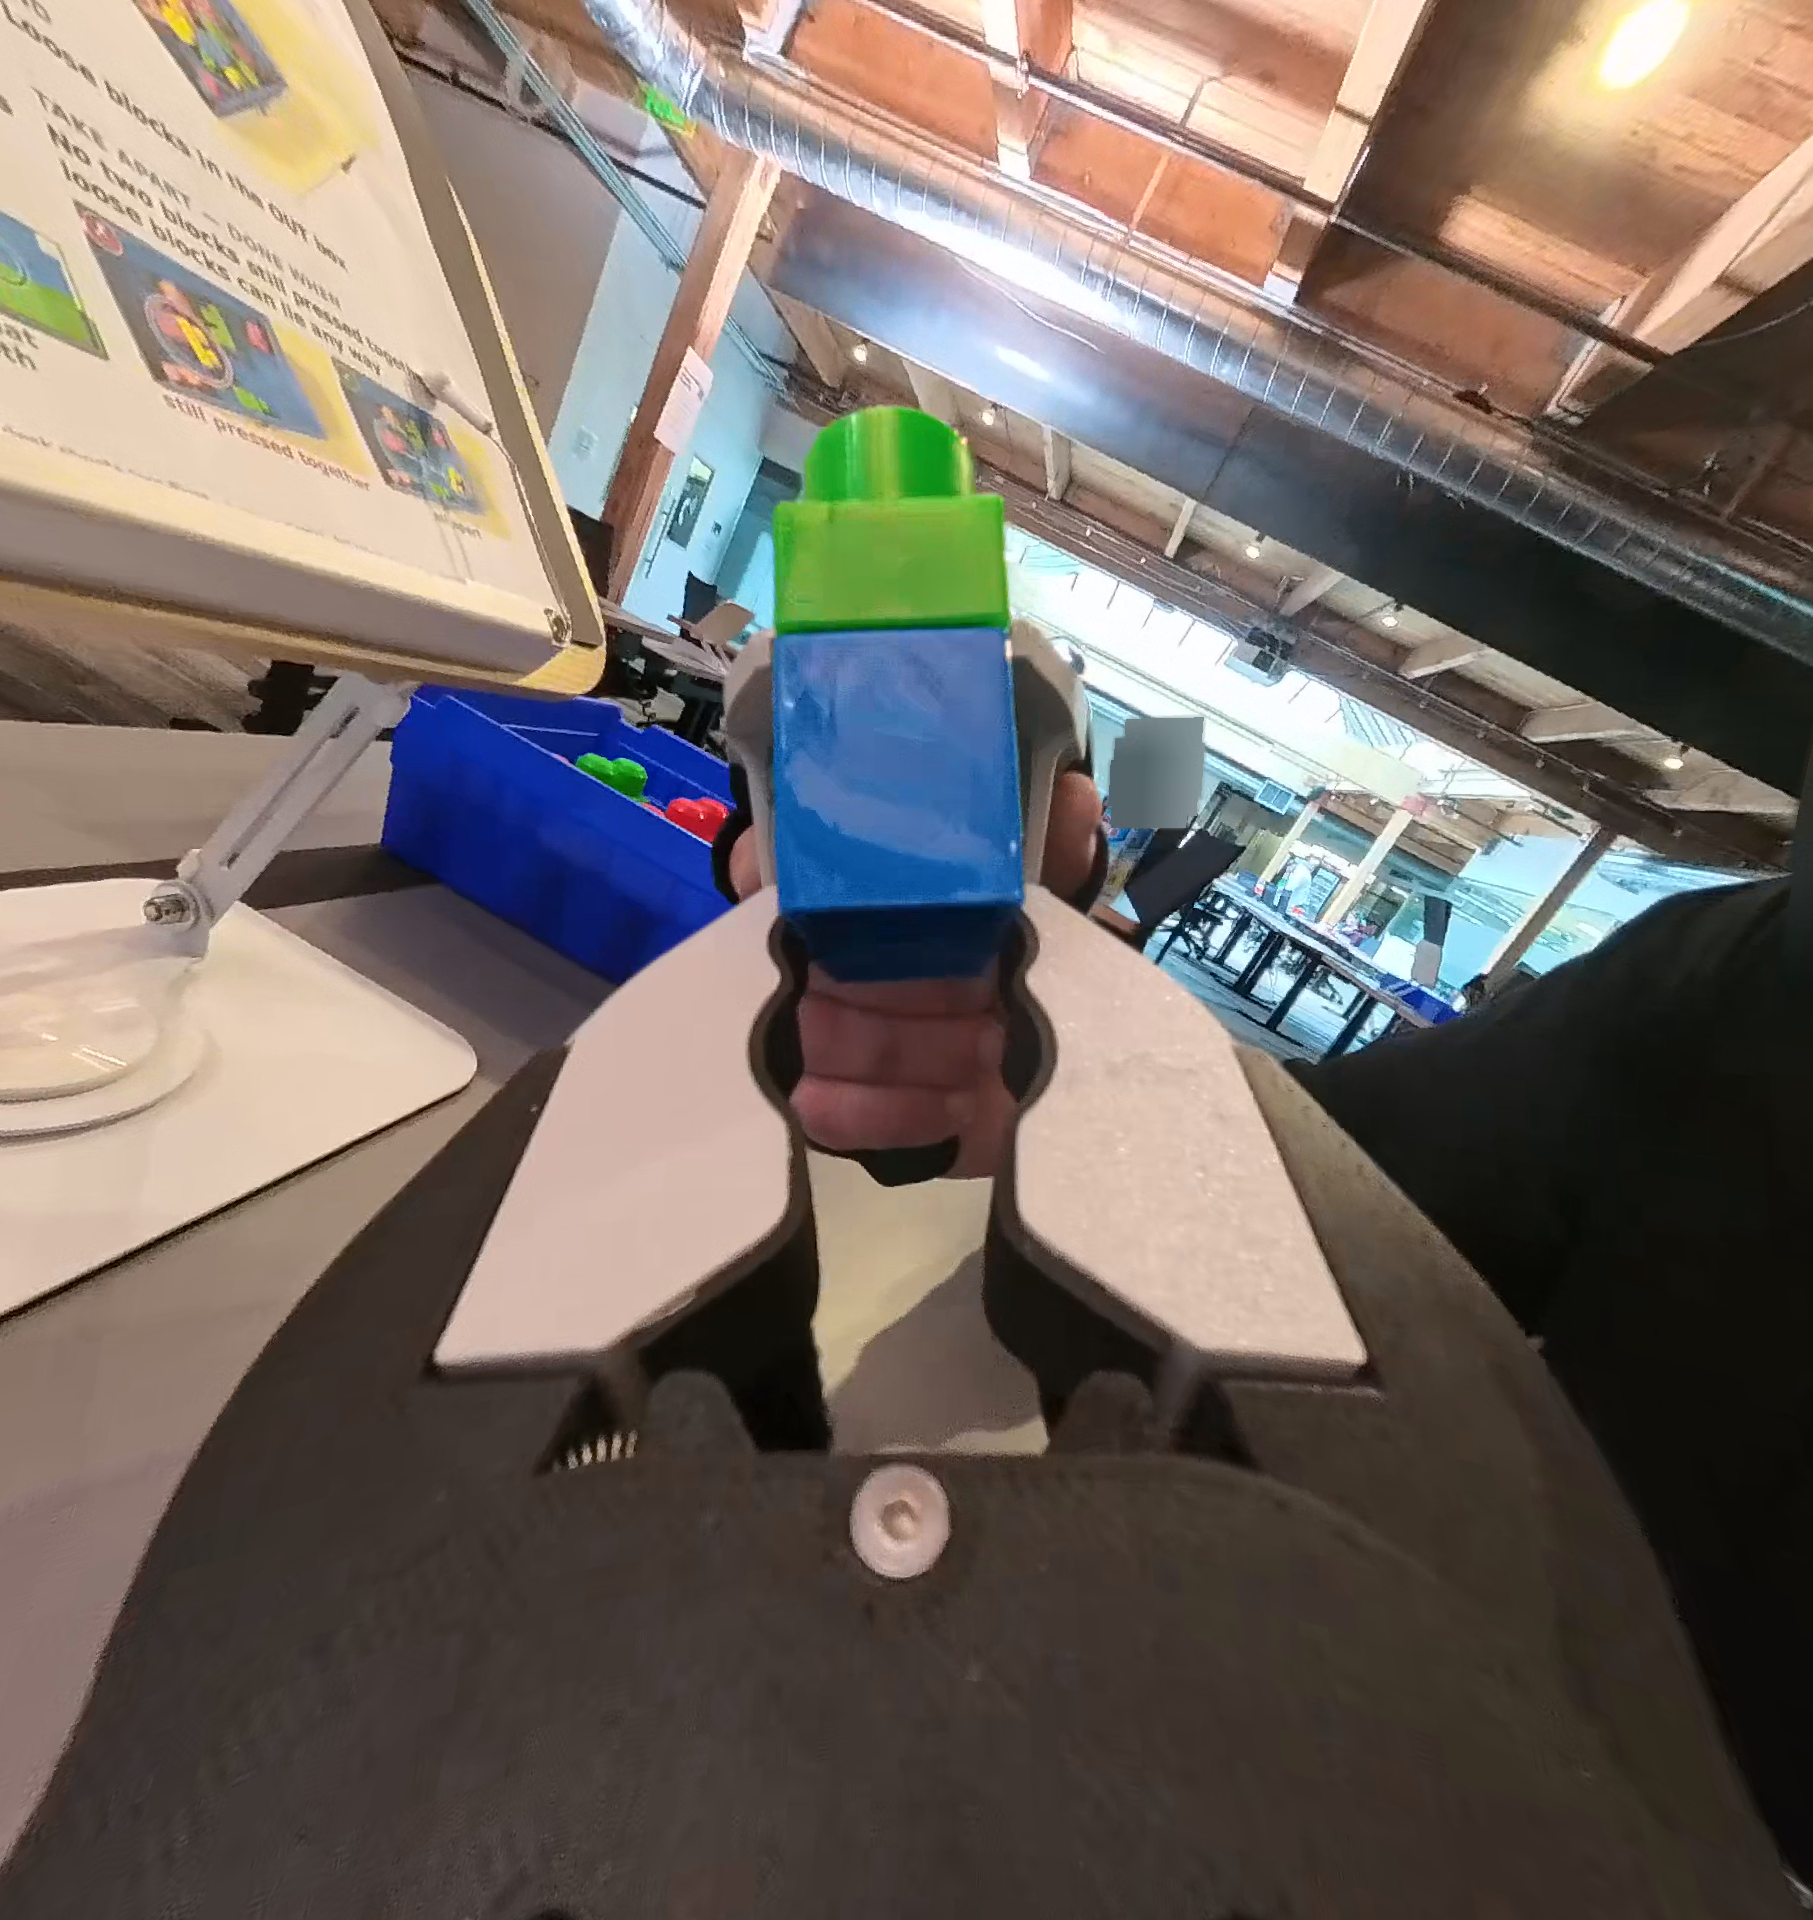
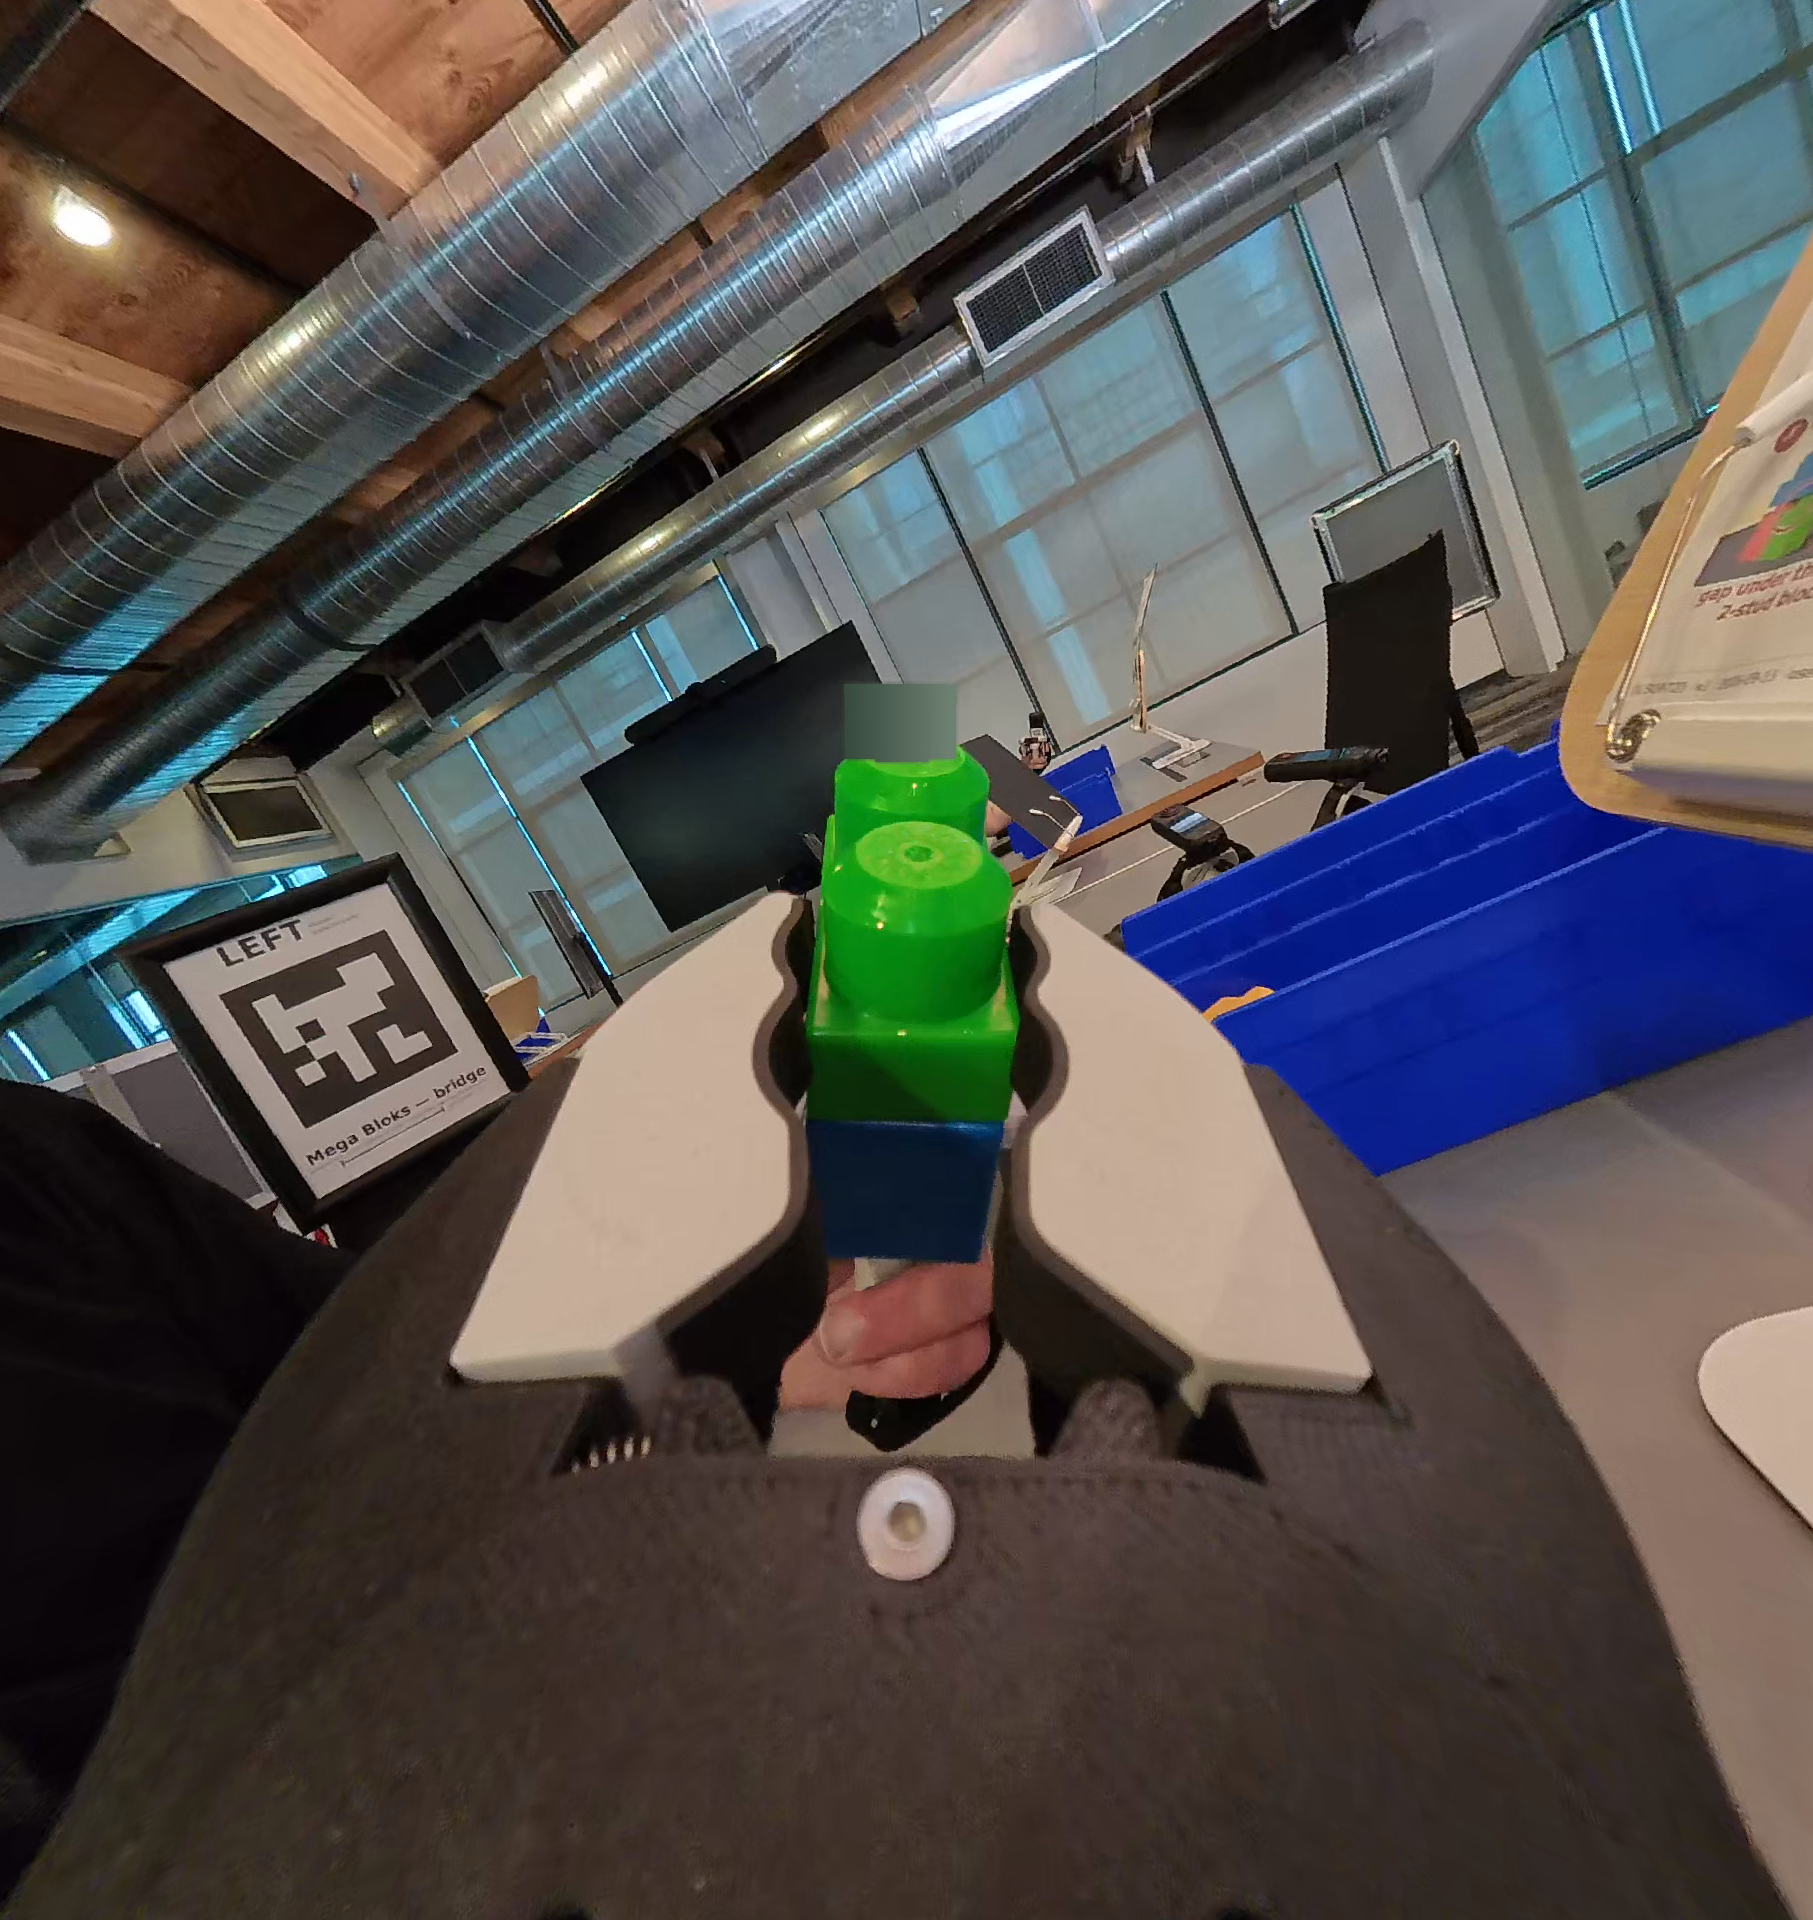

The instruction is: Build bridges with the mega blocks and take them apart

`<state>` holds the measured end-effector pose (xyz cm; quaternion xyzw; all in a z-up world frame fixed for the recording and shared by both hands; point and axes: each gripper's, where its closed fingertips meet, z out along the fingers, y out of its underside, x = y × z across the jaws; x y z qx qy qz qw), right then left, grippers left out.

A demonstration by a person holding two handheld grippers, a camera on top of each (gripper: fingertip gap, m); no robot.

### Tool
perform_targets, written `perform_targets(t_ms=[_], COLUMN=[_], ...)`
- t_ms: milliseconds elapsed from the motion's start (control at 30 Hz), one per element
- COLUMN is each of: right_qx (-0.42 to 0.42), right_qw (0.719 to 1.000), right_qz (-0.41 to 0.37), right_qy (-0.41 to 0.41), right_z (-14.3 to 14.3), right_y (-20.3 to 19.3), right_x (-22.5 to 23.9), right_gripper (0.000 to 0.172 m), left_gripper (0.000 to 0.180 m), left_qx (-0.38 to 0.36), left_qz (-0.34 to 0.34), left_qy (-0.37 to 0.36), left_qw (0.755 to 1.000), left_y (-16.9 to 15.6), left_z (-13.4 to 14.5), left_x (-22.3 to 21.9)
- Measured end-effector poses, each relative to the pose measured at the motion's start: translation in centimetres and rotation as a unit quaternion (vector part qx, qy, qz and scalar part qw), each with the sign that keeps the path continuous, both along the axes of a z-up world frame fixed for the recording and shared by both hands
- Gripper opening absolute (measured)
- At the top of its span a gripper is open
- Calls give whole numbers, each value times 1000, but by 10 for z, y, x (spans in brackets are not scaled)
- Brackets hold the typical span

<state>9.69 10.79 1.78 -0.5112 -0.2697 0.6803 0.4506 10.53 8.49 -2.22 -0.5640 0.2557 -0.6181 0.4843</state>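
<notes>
- My left gripper [image 1: 897, 951] pinches the blue block [image 1: 897, 774]; my right gripper [image 2: 907, 1013] clamps the green block [image 2: 912, 997] stacked on it, held up in the air between them.
- Both look like light, stiff, glossy plastic, so likely slippery.
- I judge flat side walls the best hold; the joint is press-fit, so pull straight apart.
- Blue bin [image 1: 528, 831] sits beyond.

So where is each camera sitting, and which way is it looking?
Left wrist view: sits on the left claw, looking forward and up at the ceiling; claw shut on the blue block; a hand shows behind.
Right wrist view: sits on the right claw, looking toward the windows; claw shut on the green block; a hand shows.
Both share: the joined green and blue blocks, the blue bin.
</notes>
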Motion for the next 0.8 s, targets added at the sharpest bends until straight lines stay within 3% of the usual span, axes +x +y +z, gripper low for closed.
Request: perform_targets(t_ms=[367, 433, 533, 667, 800], right_qx=[12, 9, 38, 40, 35], right_qw=[1000, 999, 995, 987, 983], right_qz=[8, 29, 38, 95, 106], right_qy=[-18, -30, -85, -127, -149], right_z=[2, 3, 0, -9, -18], right_y=[-4, -4, -4, -17, -19], right_x=[-3, -2, 2, -4, -7], right_gripper=[36, 40, 47, 43, 35], left_gripper=[34, 34, 34, 34, 34], left_qx=[5, -7, -37, -38, -44], left_qz=[-4, -30, -70, -106, -118], left_qy=[14, 30, 74, 166, 198], left_qw=[1000, 999, 994, 980, 972], left_y=[-3, -4, -7, -17, -18], left_z=[2, 1, -6, -14, -16], left_x=[-4, -7, -13, -14, -16])
